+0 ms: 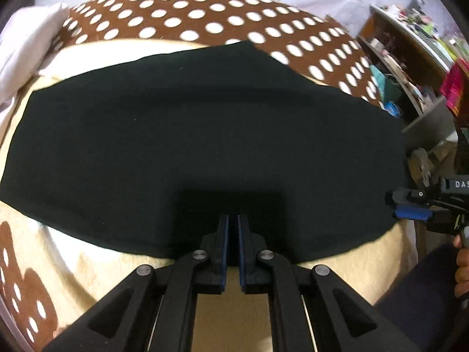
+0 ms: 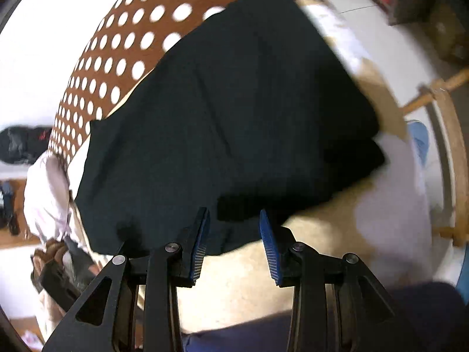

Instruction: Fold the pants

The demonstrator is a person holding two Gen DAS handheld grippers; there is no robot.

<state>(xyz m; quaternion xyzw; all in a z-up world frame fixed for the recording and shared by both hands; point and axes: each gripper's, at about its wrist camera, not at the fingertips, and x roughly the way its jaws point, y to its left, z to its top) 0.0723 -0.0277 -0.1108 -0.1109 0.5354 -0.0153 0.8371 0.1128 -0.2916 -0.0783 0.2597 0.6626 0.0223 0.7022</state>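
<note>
I see the black pants (image 1: 205, 135) lying flat in a broad folded slab on the cream blanket (image 1: 337, 267), whose brown white-dotted border (image 1: 205, 17) runs along the far side. My left gripper (image 1: 233, 228) hangs over the near hem, its blue pads nearly together with only a thin slit between them, and I cannot tell whether cloth is pinched there. My right gripper (image 2: 234, 228) stands with its jaws apart over the pants' near edge, gripping nothing.

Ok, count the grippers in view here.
2. The left gripper sits low over the black pants. The right gripper sits over the pants' near edge and also shows at the right edge of the left wrist view.
</note>
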